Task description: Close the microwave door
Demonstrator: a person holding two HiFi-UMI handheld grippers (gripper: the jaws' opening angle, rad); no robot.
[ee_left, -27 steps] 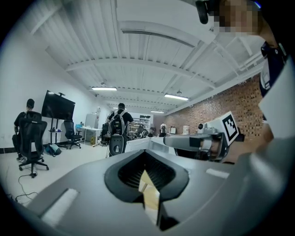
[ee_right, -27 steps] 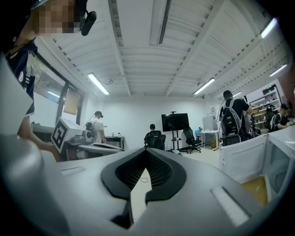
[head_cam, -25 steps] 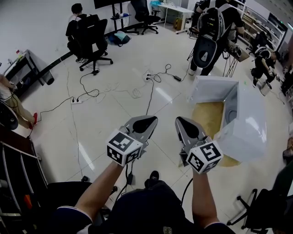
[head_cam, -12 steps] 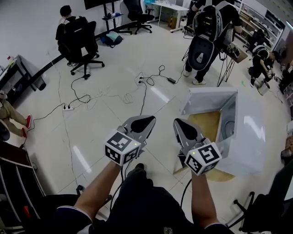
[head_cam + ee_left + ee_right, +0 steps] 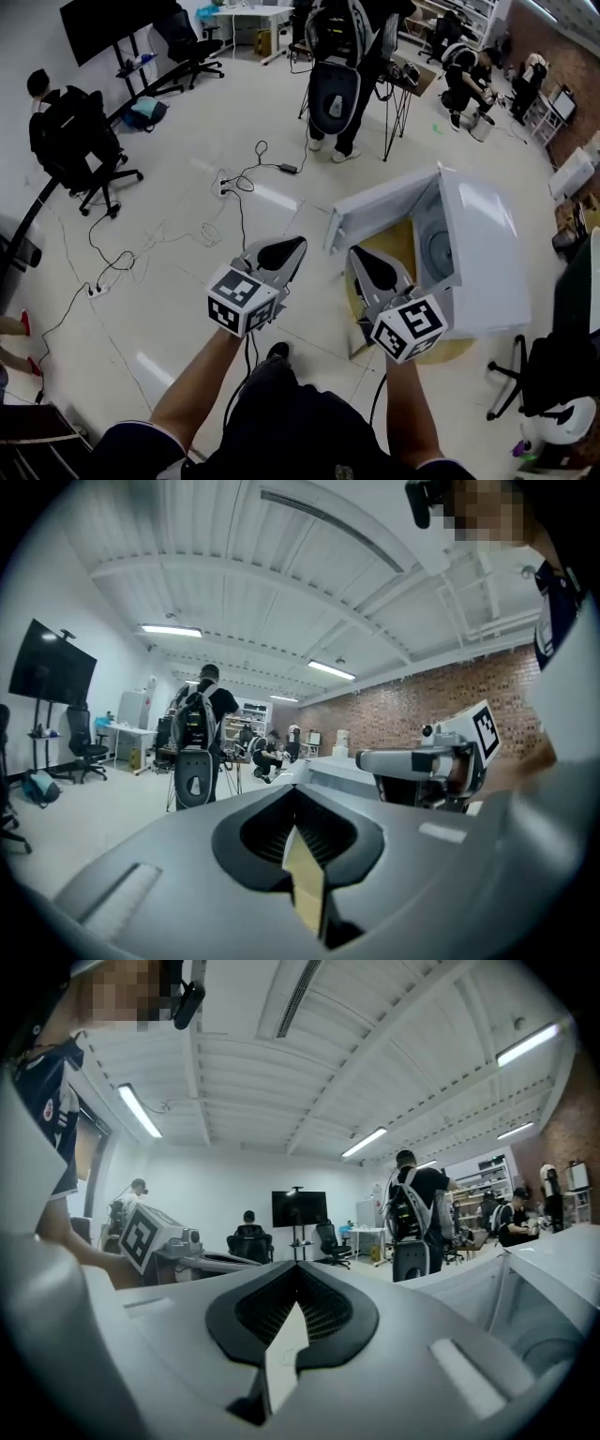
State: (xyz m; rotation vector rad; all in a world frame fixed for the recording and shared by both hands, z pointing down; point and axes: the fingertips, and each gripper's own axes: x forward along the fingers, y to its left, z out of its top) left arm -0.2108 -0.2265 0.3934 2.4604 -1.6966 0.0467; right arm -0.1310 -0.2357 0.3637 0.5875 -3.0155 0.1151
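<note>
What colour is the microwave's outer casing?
The microwave is white, clearest in the head view.

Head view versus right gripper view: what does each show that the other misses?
Head view only: floor cables and the round table under the microwave. Right gripper view only: the ceiling with its strip lights. Both: the white microwave with its door open, and a standing person wearing a backpack.

The left gripper (image 5: 298,244) and the right gripper (image 5: 356,251) are grey tapered wedges, each with a black ribbed oval recess and a white cube (image 5: 242,302) printed with black square markers. A thin black cable (image 5: 251,347) trails under each one. The person wears dark short sleeves (image 5: 139,441) edged in white
</note>
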